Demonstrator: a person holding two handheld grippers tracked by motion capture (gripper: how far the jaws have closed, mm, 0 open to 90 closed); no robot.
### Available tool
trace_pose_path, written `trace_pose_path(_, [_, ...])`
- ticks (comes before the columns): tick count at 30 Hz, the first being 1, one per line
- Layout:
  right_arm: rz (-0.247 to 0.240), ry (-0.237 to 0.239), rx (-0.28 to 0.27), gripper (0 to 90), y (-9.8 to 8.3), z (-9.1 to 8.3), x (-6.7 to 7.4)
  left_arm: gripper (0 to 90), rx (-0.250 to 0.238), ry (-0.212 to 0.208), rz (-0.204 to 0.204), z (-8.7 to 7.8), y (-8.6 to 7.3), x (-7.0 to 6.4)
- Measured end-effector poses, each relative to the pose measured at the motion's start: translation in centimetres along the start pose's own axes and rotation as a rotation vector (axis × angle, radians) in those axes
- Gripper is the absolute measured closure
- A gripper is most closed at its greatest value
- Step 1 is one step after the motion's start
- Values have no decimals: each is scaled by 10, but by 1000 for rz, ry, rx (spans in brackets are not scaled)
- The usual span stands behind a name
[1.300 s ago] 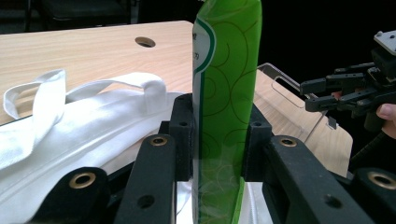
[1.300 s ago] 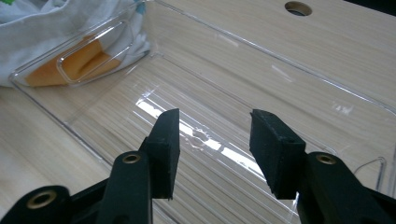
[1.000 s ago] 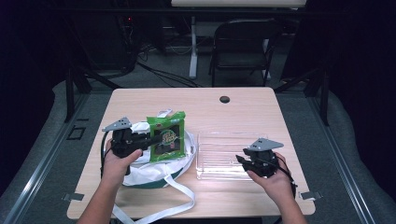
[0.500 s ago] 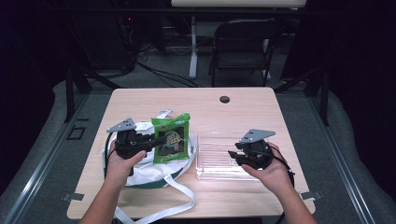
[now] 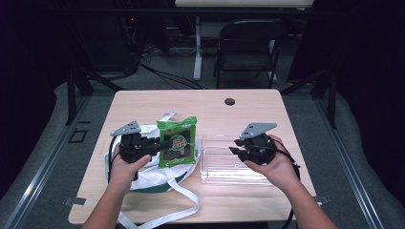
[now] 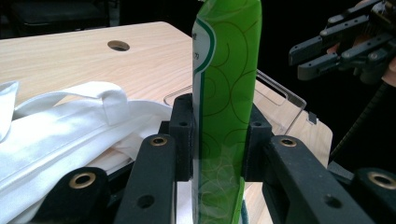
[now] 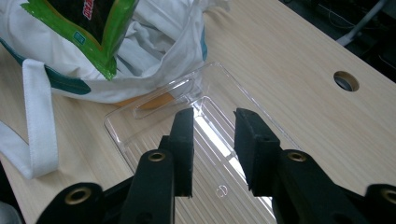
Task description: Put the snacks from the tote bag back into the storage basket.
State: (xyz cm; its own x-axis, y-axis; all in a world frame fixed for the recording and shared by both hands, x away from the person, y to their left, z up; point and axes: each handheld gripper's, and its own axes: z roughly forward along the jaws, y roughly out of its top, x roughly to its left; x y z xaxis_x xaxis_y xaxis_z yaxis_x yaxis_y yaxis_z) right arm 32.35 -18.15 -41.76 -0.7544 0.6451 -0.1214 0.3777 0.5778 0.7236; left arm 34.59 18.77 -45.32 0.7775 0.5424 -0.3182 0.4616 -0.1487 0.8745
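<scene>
Snack packet (image 5: pixel 177 141) is held above the cloth bag (image 5: pixel 143 164) at table's (image 5: pixel 248 112) left-centre; clear tray (image 5: pixel 224 167) lies just right of bag, near edge; cable hole (image 5: pixel 229 101) sits far, centre-right; chair (image 5: pixel 246 45) stands beyond table's far edge; bag's strap (image 5: pixel 184 212) trails toward near edge.

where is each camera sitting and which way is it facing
High view: above the person's side, looking forward and down on the table; forearms, left gripper, right gripper.
Left gripper view: on the left gripper, along its jaws shut on the green packet.
Right gripper view: on the right gripper, jaws apart with nothing between, over the clear tray.
All three share packet, tray and white bag.
</scene>
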Motion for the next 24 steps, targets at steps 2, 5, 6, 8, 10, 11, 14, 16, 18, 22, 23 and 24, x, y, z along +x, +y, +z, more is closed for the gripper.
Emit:
trace_pose_path(2, [-15, 8, -3, 698, 4, -1, 0, 720, 1, -4, 2, 0, 0, -1])
trace_pose_path(5, [-55, 14, 5, 706, 11, -3, 0, 721, 0, -10, 6, 0, 1, -2])
trace_pose_path(6, [-71, 14, 16, 711, 14, -3, 0, 721, 1, -11, 6, 0, 1, -3])
trace_pose_path(8, [-94, 24, 22, 714, 19, -3, -1, 721, 1, -12, 8, 0, 1, -3])
trace_pose_path(10, [-113, 32, 31, 714, 24, -3, 0, 720, 3, -15, 11, 1, 2, -4])
trace_pose_path(11, [-118, 34, 34, 713, 26, -3, 0, 721, 3, -15, 11, 1, 2, -4])
trace_pose_path(14, [-128, 47, 38, 708, 32, -3, -1, 720, 1, -16, 9, 2, 1, -4])
trace_pose_path(16, [-135, 53, 46, 704, 35, -3, -1, 721, 1, -16, 9, 2, 1, -5])
trace_pose_path(18, [-139, 59, 48, 690, 40, -3, -1, 721, 1, -19, 9, 2, 1, -5])
trace_pose_path(22, [-155, 69, 53, 683, 46, -1, -1, 720, 3, -21, 15, 2, 2, -6])
trace_pose_path(23, [-166, 67, 60, 676, 48, -1, -2, 720, 3, -23, 15, 3, 2, -6])
trace_pose_path(24, [-169, 61, 58, 675, 50, 0, -2, 721, 5, -23, 17, 2, 2, -7])
